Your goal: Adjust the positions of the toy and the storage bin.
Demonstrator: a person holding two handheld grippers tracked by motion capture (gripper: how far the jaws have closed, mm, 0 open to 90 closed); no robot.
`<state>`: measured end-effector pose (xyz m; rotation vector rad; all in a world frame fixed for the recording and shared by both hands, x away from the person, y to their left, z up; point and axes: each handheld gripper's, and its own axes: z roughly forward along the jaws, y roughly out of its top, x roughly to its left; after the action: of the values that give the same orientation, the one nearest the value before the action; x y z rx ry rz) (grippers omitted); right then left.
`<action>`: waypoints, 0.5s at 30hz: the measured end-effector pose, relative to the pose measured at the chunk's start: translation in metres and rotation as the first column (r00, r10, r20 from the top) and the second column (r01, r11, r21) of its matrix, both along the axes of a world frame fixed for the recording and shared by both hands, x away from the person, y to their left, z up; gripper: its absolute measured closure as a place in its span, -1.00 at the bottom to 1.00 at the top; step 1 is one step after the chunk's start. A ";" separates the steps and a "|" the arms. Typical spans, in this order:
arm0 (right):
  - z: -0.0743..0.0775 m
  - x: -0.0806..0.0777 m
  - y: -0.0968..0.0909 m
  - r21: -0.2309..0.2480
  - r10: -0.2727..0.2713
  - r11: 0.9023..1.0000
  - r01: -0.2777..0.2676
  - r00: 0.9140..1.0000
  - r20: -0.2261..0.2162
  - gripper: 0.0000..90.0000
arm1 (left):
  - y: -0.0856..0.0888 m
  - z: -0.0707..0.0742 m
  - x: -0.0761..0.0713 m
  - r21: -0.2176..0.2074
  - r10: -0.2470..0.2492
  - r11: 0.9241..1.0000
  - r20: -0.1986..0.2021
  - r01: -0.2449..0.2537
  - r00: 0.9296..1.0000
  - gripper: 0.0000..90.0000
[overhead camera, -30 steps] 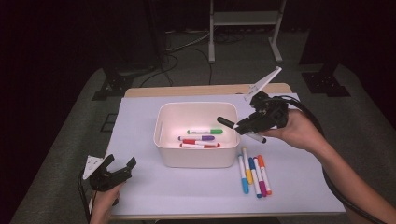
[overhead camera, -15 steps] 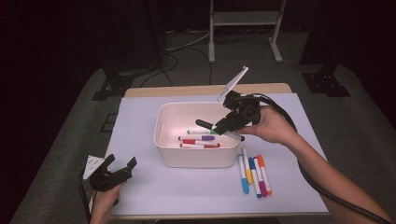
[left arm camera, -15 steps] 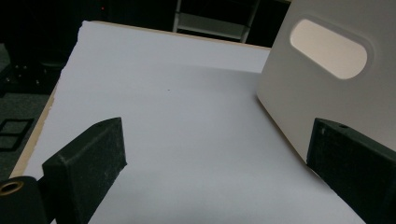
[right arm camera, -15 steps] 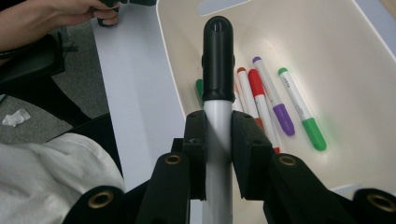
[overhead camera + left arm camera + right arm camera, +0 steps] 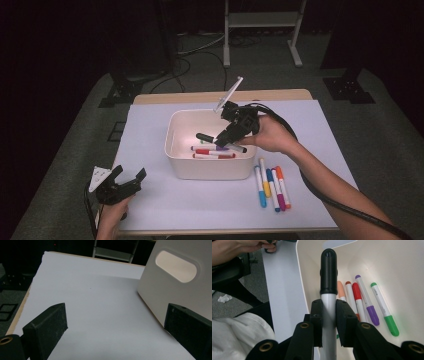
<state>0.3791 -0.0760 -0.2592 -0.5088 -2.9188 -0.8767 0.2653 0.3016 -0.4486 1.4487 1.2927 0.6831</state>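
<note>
The worktop carries a white bin, a rigid plastic tub that looks light, with smooth, slippery walls; the oval handle cut-out facing the left gripper would be the place to take hold of it. That gripper rests low near the worktop's front left corner, jaws wide apart and empty, with the bin just ahead of its right jaw.

The right gripper hangs over the bin's right half, jaws clamped on a black-capped marker. The marker is light, stiff and smooth-barrelled, so it could slide or pivot; the hold sits on the white barrel just behind the cap, near the balance point, which seems sound to me. Below and ahead of these jaws, several markers lie on the bin floor. Four more markers wait behind this gripper on the worktop.

Compared with a second ago, the right gripper has travelled from beside the bin's right rim to above its interior and sunk slightly; the left has stayed put.
</note>
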 end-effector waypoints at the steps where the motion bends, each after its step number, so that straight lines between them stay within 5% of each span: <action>1: -0.002 0.001 0.002 -0.003 0.003 1.000 -0.003 1.000 -0.001 0.68 | 0.000 0.000 0.000 -0.001 0.001 1.000 0.001 -0.001 1.000 -0.93; 15: -0.024 0.014 0.020 -0.040 0.012 0.999 -0.013 1.000 -0.028 0.68 | 0.001 0.000 0.000 -0.001 -0.001 1.000 0.002 0.001 1.000 -0.93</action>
<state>0.3928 -0.0559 -0.2831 -0.5006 -2.9166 -0.8043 0.2655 0.3024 -0.4487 1.4476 1.2909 0.6836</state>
